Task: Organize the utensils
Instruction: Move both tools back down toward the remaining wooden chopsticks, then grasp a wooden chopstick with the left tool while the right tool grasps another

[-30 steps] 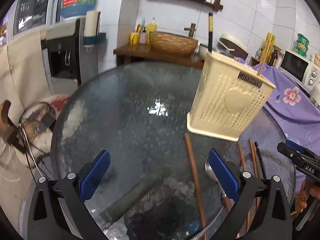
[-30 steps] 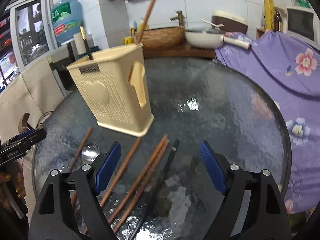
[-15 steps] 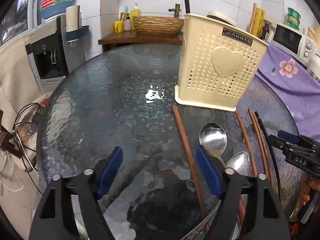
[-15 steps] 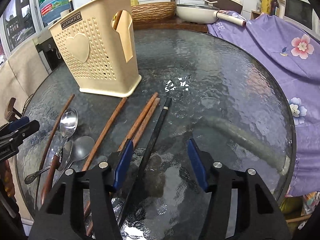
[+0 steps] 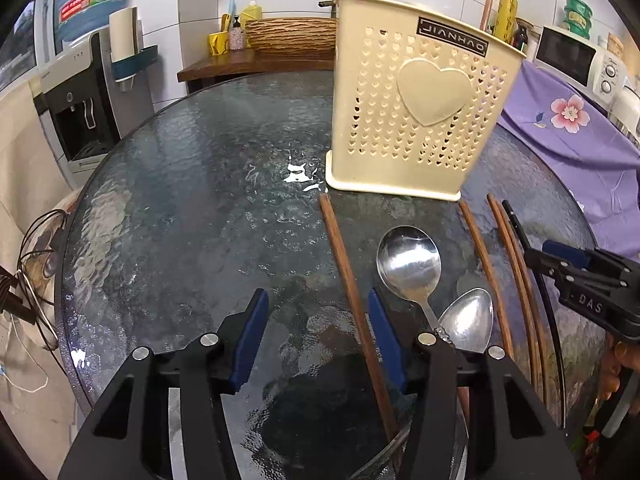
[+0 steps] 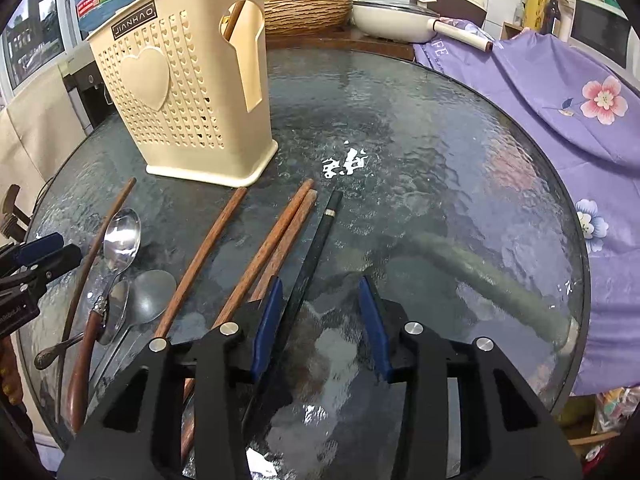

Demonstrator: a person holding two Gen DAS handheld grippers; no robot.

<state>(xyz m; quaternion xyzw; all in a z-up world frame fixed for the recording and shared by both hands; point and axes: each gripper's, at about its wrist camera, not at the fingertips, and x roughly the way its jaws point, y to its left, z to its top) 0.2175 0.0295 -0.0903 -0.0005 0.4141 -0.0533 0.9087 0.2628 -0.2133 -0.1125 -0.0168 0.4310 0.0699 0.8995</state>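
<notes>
Quick count, right wrist view: four brown wooden chopsticks (image 6: 200, 260) lying on the worktop left of centre, plus one black chopstick (image 6: 316, 240) mid-frame. Three metal spoons (image 6: 122, 236) bunched at lower left. One cream holder basket (image 6: 188, 92) upper left, one more brown chopstick (image 6: 240, 8) standing inside it.

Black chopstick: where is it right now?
In the right wrist view the black chopstick lies flat on the glass table, just right of the brown chopstick pair, running between the right gripper's fingers, nearer the left one.
</notes>
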